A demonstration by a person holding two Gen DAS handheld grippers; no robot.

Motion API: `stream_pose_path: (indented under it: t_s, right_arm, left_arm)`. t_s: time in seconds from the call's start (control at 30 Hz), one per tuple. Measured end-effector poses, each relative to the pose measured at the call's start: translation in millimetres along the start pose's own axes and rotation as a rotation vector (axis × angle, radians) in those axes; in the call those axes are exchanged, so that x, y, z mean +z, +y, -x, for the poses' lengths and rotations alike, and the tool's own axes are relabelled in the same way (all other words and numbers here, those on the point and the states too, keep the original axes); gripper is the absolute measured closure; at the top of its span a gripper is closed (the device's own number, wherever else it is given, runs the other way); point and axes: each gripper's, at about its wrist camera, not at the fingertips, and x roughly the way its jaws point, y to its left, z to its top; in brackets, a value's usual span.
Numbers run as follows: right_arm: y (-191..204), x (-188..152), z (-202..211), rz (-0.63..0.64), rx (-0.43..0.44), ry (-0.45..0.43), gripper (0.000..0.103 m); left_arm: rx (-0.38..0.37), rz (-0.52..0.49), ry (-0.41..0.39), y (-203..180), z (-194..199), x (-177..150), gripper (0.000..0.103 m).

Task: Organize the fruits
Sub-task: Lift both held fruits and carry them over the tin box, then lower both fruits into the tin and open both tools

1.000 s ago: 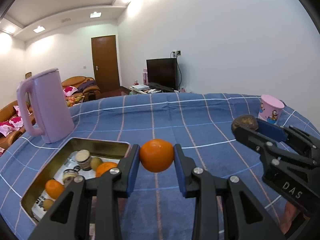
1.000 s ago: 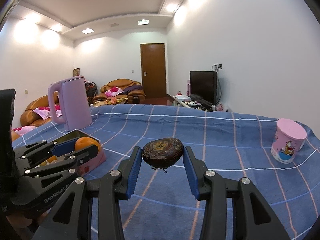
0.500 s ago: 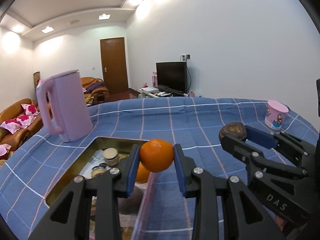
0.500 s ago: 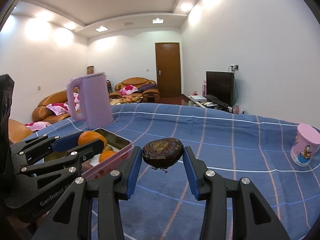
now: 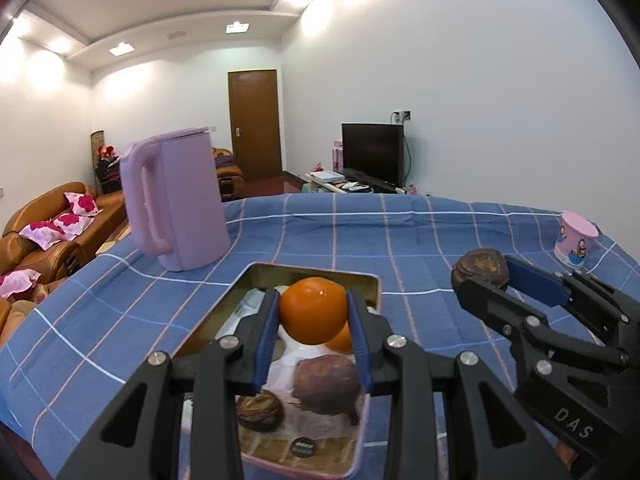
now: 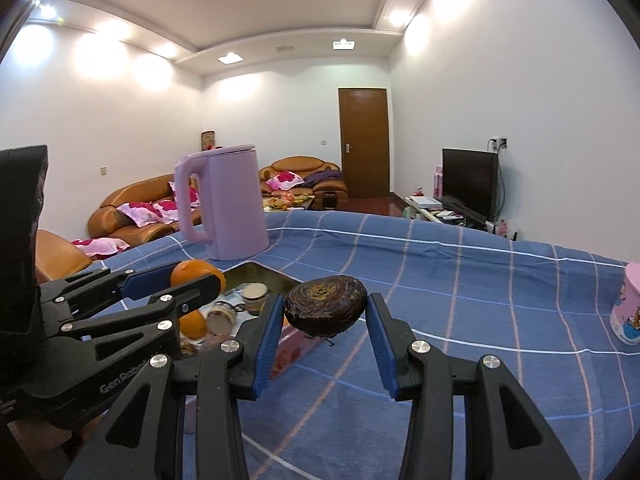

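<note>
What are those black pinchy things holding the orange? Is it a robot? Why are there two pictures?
No robot: a person holds one claw in each hand, each with a small camera looking along its fingers, so you get two pictures. The left claw pinches an orange above a metal tin that already holds another orange and some dark brown fruits. The right claw pinches a dark brown fruit; it shows from the side in the left picture. Everything sits on a blue checked tablecloth, with a purple kettle and a pink cup.
</note>
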Motion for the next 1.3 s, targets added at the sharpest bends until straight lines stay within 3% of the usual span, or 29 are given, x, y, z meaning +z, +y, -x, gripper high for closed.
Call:
stream_pose_path:
  t_s: [0.43,0.93,1.3]
  right_arm:
    - [30.3,3.0,-14.8,0.028,0.064,0.004,0.058]
    - [68.5,-3.9,-30.5,0.075,0.118,0.046,0.058]
    - [74.9,-8.1,-41.4,0.081,0.127,0.089,0.058]
  left_arm:
    - [0.081,0.047,0.019,44.1,-0.5,-3.9,0.068]
    - [0.110,0.066,0.057,71.8,-4.0,-13.1,0.068]
    - [0.101,0.085,0.086,81.7,-7.9,-17.8,0.068]
